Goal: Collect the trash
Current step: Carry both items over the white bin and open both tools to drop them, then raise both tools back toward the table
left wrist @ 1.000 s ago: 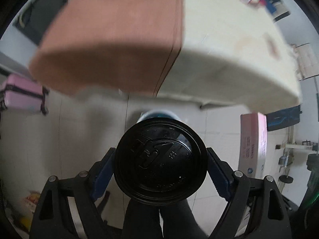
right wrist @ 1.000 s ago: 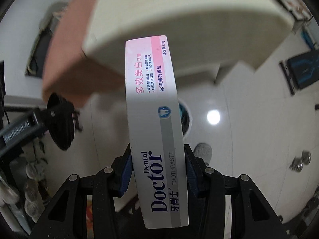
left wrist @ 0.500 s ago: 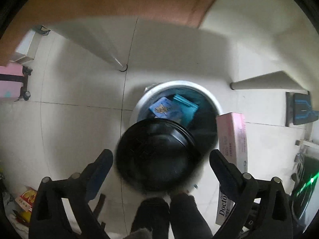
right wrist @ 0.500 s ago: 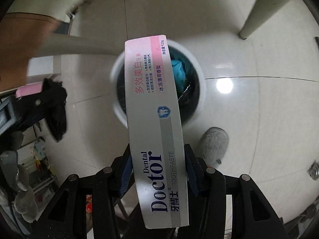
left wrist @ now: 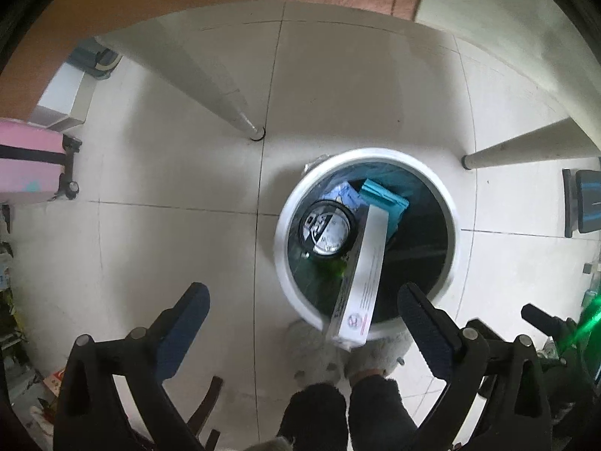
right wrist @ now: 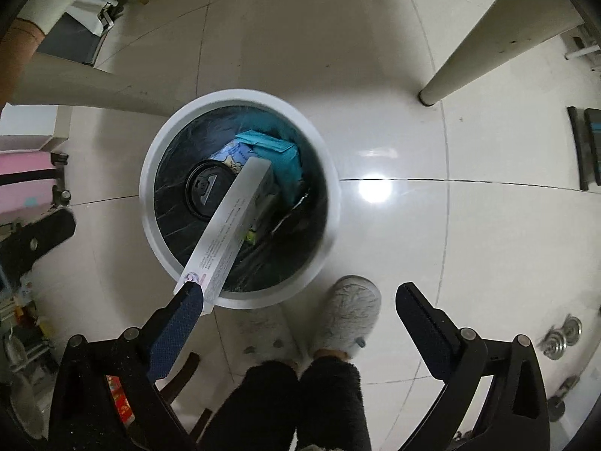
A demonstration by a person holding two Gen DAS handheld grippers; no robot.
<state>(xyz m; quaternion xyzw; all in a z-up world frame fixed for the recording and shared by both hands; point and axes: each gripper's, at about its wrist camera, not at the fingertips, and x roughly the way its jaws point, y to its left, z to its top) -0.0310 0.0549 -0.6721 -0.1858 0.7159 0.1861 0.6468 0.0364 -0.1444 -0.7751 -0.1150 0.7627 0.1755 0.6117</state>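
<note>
A white-rimmed trash bin (left wrist: 281, 233) with a dark liner stands on the tiled floor below both grippers. Inside it lies a cup with a black lid (left wrist: 326, 231), beside a teal box (left wrist: 383, 197) and a blue packet (left wrist: 343, 193). A white toothpaste box (left wrist: 362, 274) slants over the near rim into the bin. My left gripper (left wrist: 300, 297) is opening wide, with nothing between its fingers. My right gripper (right wrist: 300, 293) is also opening. The toothpaste box (right wrist: 229, 229) leans from beside its left fingertip (right wrist: 188, 297) down into the bin (right wrist: 148, 195), onto the cup lid (right wrist: 203, 193). No pad presses on it.
Pale table legs (left wrist: 210, 86) (right wrist: 473, 56) stand behind the bin. A pink suitcase (left wrist: 26, 165) is at the left. A person's dark-trousered legs (right wrist: 300, 402) and grey slipper (right wrist: 349, 308) are just in front of the bin. Small metal weights (right wrist: 563, 332) lie on the floor at right.
Both grippers sank from table height to just above the bin. The left jaws spread and the cup dropped in. The right jaws spread and the toothpaste box tipped into the bin.
</note>
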